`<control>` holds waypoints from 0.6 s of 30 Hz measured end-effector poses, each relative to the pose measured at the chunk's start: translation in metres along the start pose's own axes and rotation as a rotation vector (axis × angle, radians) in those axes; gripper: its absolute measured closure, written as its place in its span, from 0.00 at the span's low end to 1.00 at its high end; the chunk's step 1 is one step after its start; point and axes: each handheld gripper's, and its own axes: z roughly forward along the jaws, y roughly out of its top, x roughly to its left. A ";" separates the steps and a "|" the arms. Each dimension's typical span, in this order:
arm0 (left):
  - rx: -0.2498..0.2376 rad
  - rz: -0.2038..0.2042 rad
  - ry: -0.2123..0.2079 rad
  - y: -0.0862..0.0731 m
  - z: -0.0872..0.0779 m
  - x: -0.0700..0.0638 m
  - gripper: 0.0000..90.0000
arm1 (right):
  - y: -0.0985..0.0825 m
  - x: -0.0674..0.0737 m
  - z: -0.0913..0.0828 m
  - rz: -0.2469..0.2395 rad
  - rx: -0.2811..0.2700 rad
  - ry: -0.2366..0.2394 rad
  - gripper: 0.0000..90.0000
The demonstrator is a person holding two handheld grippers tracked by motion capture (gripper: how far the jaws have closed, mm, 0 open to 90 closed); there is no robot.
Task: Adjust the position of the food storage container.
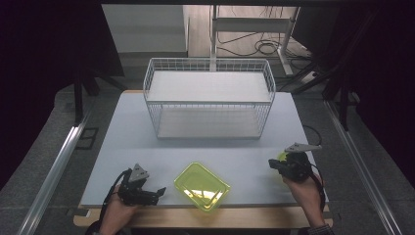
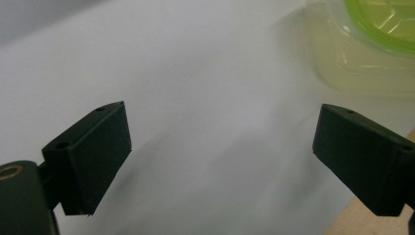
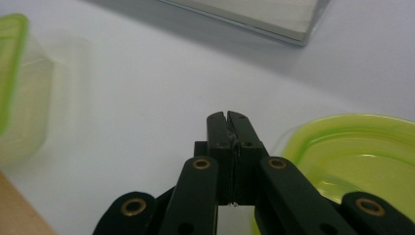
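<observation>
High view: white table (image 1: 147, 147) w/ a white wire basket (image 1: 209, 98) at frame centre-top, standing on the far half of the table. Yellow-green clear container (image 1: 201, 186) sits at lower centre, near the table's front edge, turned at an angle to that edge. Left gripper (image 1: 157, 192) is at lower left, held in a hand, tips aimed right toward the container, just beside it but apart; jaws spread, nothing betw. them. Right gripper (image 1: 272, 164) is at lower right, near the table's right edge, held in a hand coming up from the bottom; a small yellow-green lid (image 1: 282, 157) shows right by its tip, mostly hidden behind the gripper body. Left gripper view: two black pads wide apart at lower left and lower right, bare table betw. them, container (image 2: 364, 54) at upper right w/ its green rim at the top edge; pads touch nothing. Right gripper view: jaws clenched tight at frame centre, pads pressed together w/ no thing betw. them; lid (image 3: 357, 156) lies at lower right, just beside and partly under the linkage, can't tell if touching. Container (image 3: 19, 98) is at the left edge, blurred, well apart from the tips. Basket base (image 3: 254, 14) is at top centre.
</observation>
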 end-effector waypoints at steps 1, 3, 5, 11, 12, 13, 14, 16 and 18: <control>-0.001 -0.005 -0.005 0.001 0.000 0.000 0.09 | 0.000 0.003 -0.001 0.000 -0.007 0.010 0.98; -0.006 0.000 -0.003 0.003 -0.001 0.000 0.14 | -0.002 0.008 -0.003 -0.010 -0.014 0.025 0.98; -0.016 0.011 -0.022 0.006 -0.001 0.000 0.35 | -0.007 0.019 -0.003 -0.022 -0.012 0.066 0.98; -0.007 0.038 -0.082 0.019 0.009 0.000 0.72 | -0.017 0.039 0.000 -0.039 0.017 0.128 0.98; -0.006 0.044 -0.094 0.021 0.011 0.000 0.77 | -0.019 0.043 0.001 -0.041 0.019 0.143 0.98; -0.003 0.047 -0.104 0.023 0.014 0.000 0.82 | -0.020 0.048 0.002 -0.039 0.021 0.158 0.98; 0.001 0.047 -0.110 0.024 0.017 0.000 0.89 | -0.023 0.056 0.004 -0.044 0.028 0.188 0.98; 0.007 0.057 -0.125 0.027 0.021 0.000 0.95 | -0.024 0.065 0.007 -0.048 0.032 0.216 0.98; 0.009 0.061 -0.142 0.028 0.022 -0.001 0.96 | -0.025 0.070 0.009 -0.050 0.035 0.233 0.98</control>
